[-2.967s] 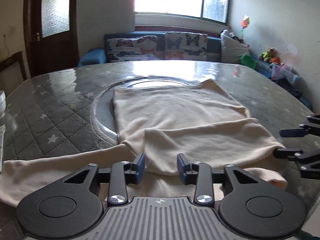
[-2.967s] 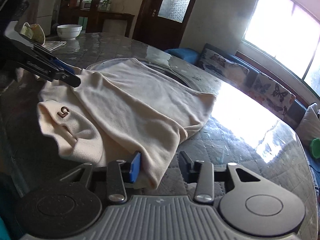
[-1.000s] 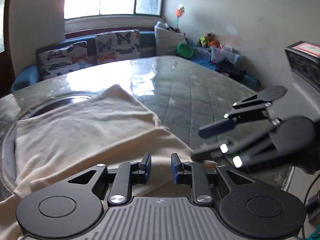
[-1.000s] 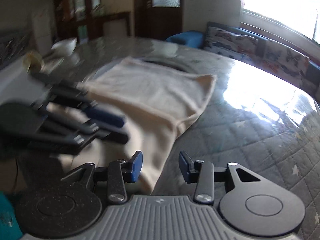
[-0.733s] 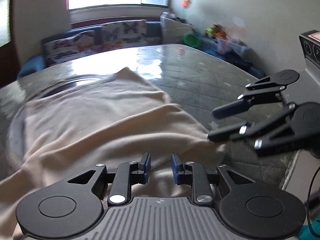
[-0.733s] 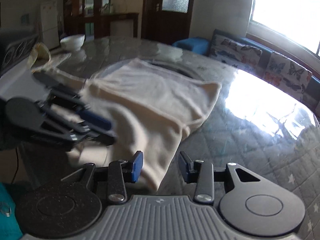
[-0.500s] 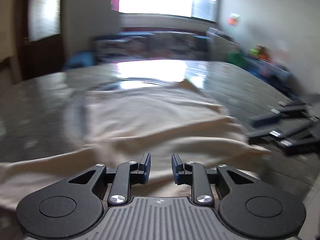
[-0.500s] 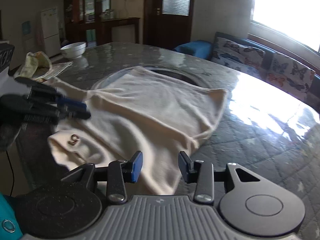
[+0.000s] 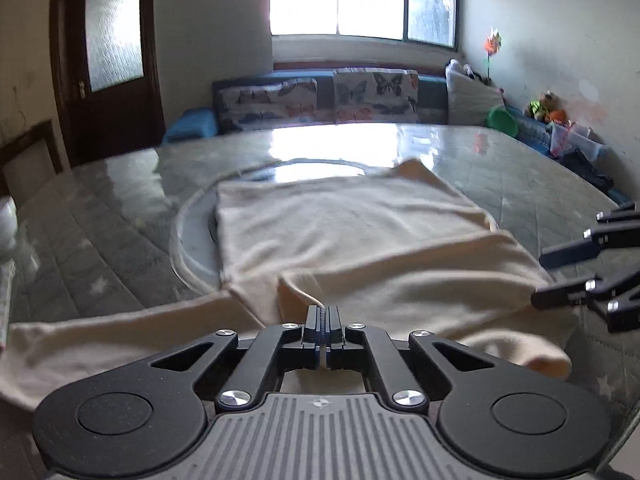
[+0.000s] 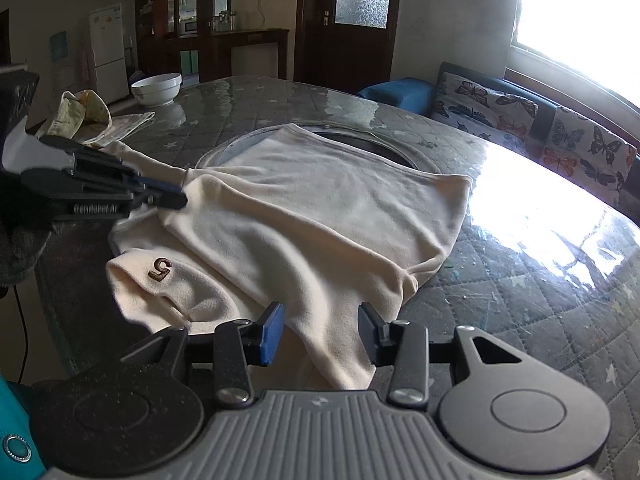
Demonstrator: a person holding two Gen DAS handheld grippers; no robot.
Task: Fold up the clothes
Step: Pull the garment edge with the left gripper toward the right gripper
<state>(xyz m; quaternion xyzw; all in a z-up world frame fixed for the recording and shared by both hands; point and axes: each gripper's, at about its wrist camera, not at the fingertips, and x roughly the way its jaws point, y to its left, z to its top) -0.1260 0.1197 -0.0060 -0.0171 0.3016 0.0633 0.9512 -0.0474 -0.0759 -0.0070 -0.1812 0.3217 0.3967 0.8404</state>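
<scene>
The cream garment (image 9: pixel 352 240) lies on the tabletop (image 9: pixel 120 216), its body spread partly over a round inset (image 9: pixel 188 240) and one sleeve (image 9: pixel 100 336) trailing toward the near left edge in the left wrist view.

Left tool (image 9: pixel 322 322): half a second ago its jaws stood apart over the cloth; they have just closed and are now pressed together — pinching a raised fold of the garment. The right wrist view confirms this: the left tool (image 10: pixel 172 200) grips the cloth at a puckered point near the sleeve root.

Right tool (image 10: pixel 320 334): the jaws stand spread, with a hanging edge of the garment lying between them. The pads do not press on the cloth, so nothing is gripped on this side.

A patch marked "5" (image 10: pixel 160 270) shows on the bunched part by the near edge.

Judgement: the left side is secured and ready for a fold; the right side is not. A second pinch is probably needed first, or the cloth may drag unevenly.

A bowl (image 10: pixel 157 88) and a crumpled cloth (image 10: pixel 80 114) sit well apart from the garment.
</scene>
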